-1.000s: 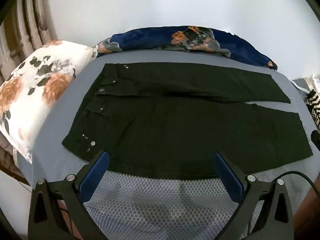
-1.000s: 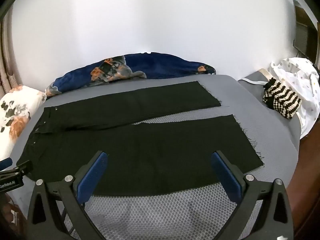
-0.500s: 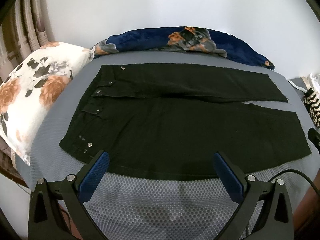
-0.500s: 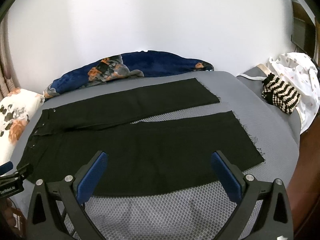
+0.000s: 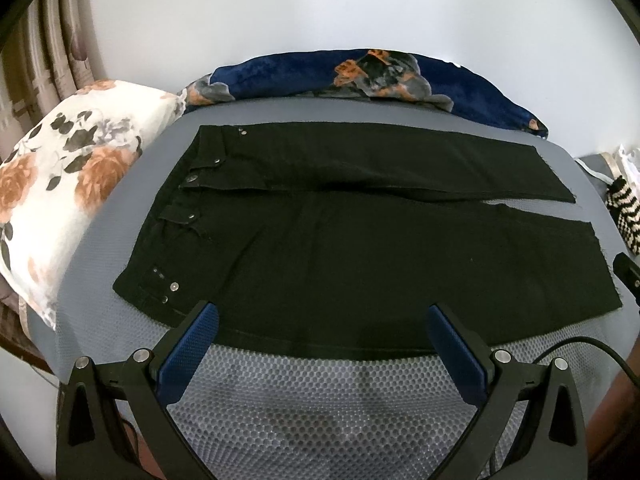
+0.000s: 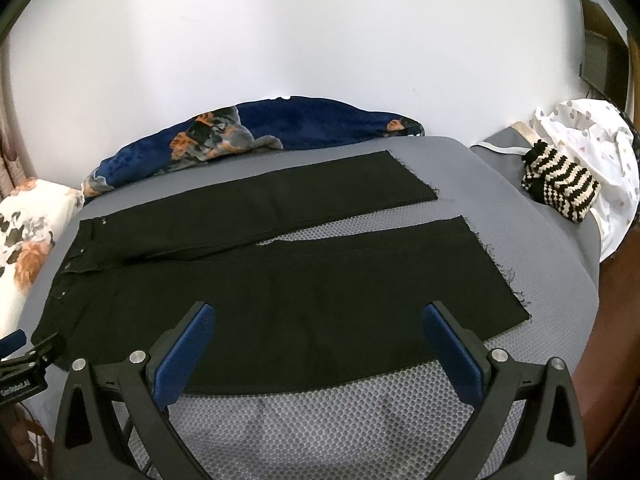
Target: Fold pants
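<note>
While the pants (image 5: 360,240) lie flat and unfolded ahead of both sets of jaws, we hold nothing yet.

Our left gripper (image 5: 320,332) and right gripper (image 6: 316,328) both stand wide open and empty, each above the near hem-side edge of the near leg, which runs across just beyond the fingertips; the waistband (image 5: 168,232) sits off to the left of the left jaws, the frayed cuffs (image 6: 496,264) off to the right of the right jaws. As we judge it, the risk is pinching the mesh cover (image 5: 320,392) under the jaws along with the cloth, or catching only one layer, so the leg drags and wrinkles. If our two grips land unevenly, the near leg may fall skewed over the far leg (image 6: 260,204) beyond the jaws.
</note>
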Action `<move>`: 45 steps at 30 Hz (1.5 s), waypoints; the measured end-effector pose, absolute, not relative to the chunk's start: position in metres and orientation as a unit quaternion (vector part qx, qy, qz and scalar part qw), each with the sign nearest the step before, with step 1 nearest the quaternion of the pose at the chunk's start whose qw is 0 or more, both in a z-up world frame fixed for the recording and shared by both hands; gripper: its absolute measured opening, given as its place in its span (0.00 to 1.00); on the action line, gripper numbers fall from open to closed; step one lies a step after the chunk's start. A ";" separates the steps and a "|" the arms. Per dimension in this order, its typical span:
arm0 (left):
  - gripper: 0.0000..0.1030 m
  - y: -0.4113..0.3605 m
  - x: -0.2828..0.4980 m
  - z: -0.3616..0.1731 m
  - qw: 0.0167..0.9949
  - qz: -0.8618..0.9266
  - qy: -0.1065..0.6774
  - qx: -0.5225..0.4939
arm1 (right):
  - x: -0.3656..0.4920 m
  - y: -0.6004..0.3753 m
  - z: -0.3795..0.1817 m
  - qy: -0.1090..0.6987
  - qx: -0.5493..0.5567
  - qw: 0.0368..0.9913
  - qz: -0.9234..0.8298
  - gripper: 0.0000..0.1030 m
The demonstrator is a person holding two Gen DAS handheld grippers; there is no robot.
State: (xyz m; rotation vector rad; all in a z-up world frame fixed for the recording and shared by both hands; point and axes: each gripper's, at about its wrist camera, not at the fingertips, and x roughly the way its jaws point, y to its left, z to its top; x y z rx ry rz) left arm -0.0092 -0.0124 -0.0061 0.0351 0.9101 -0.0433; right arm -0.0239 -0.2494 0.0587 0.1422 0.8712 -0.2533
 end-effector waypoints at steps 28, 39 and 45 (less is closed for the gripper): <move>1.00 -0.008 -0.007 -0.010 0.898 -0.029 0.440 0.003 | -0.021 -0.251 0.057 0.427 0.071 0.893 -0.121 1.00; 1.00 -0.008 -0.008 -0.009 0.898 -0.030 0.439 0.001 | -0.021 -0.252 0.057 0.426 0.071 0.893 -0.123 1.00; 1.00 -0.009 -0.008 -0.008 0.898 -0.030 0.440 0.001 | -0.021 -0.252 0.058 0.426 0.070 0.893 -0.124 1.00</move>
